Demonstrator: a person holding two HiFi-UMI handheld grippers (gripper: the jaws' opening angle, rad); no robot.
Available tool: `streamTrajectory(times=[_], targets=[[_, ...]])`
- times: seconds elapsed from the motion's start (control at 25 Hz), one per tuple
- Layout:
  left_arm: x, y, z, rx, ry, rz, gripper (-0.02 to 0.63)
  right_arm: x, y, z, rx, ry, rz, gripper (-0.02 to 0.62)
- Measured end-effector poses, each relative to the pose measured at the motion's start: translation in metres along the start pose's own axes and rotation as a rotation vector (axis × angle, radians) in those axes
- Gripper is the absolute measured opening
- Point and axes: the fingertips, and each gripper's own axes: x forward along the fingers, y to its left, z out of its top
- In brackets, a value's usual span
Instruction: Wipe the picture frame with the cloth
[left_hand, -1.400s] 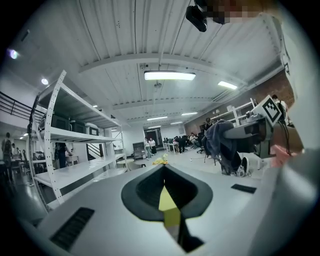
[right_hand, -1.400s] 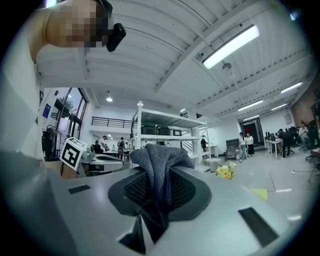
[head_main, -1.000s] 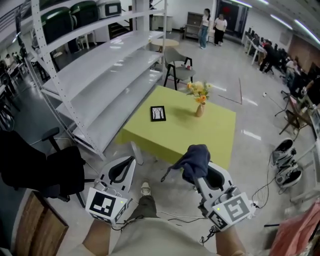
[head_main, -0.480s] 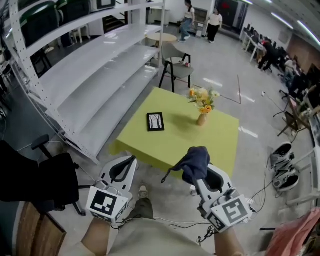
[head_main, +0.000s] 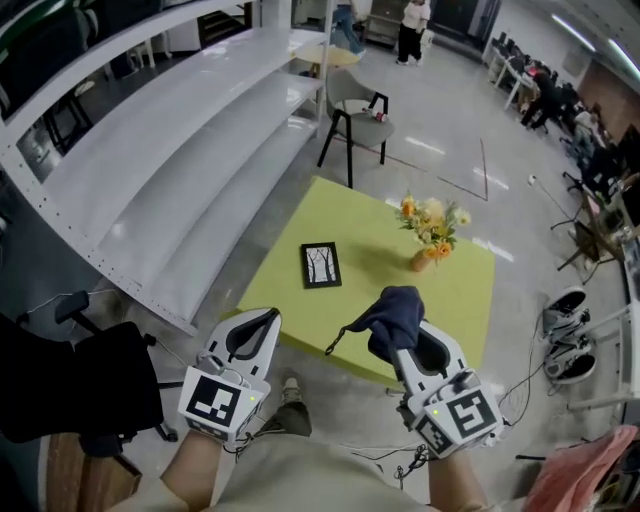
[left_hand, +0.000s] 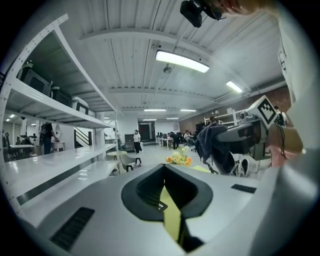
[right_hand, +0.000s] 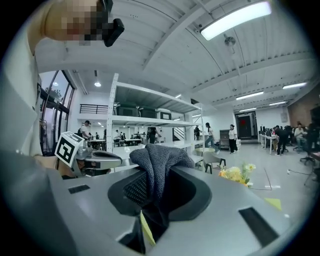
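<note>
A small black picture frame (head_main: 320, 265) lies flat on the yellow-green table (head_main: 450, 300), near its left side. My right gripper (head_main: 398, 330) is shut on a dark blue cloth (head_main: 392, 310), which bunches over the fingertips and hangs above the table's near edge. In the right gripper view the cloth (right_hand: 159, 161) sticks up out of the gripper (right_hand: 154, 187). My left gripper (head_main: 268, 317) hovers just short of the table's near left edge, its jaws together and holding nothing. The left gripper (left_hand: 164, 171) looks over the table toward the flowers (left_hand: 178, 159).
A vase of orange and yellow flowers (head_main: 432, 232) stands on the table's far right. White shelving (head_main: 170, 150) runs along the left. A grey chair (head_main: 356, 108) sits beyond the table and a black office chair (head_main: 70, 375) at lower left. Shoes (head_main: 566, 305) and cables lie right.
The view has closed in on the table and tilted down. Both grippers now reach its near edge. The cloth stays clamped in the right gripper.
</note>
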Motion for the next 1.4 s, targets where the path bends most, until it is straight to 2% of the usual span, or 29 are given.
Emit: streamTrajectory(times=[0.28,0.52,0.96,1.4], targets=[[0.066,0.069,-0.004,-0.027,0.017,-0.067,0.008,0.091,-0.034,0.013,0.013,0.034,-0.048,0.083],[0.095,0.116,-0.007,-0.033,0.028,-0.09,0.008,0.147,-0.045,0.028,0.0,0.032,-0.07,0.083],[0.116,0.136,-0.014,-0.04,0.032,-0.061,0.008,0.178,-0.069,0.018,-0.002,0.067,-0.067,0.083],[0.164,0.135,-0.024,-0.091,0.065,0.001,0.008,0.227,-0.12,-0.005,0.006,0.115,0.025,0.083]])
